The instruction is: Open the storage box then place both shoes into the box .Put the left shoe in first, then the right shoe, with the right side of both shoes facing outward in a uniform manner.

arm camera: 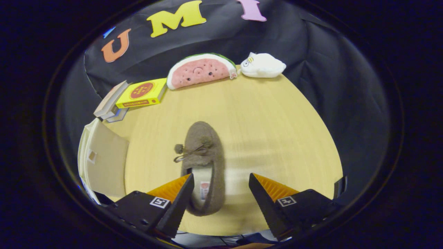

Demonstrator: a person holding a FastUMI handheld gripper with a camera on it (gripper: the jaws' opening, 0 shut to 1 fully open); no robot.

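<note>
Your gripper (219, 180) hangs with its 2 fingers spread wide and pinching nothing. Between them, closer to the left finger, lies the heel of 1 brown slipper (203, 166), flat on the wooden table (270, 124), its toe pointing away from you and a small bow with pompoms across its top. Off to your left, beside the slipper, you see the white storage box (102, 159) at the table's edge. Beyond it sit stacked books (138, 95), the top 1 yellow. Farthest back, against the black cloth wall, rest a watermelon plush (200, 71) and a white plush (262, 65).
</note>
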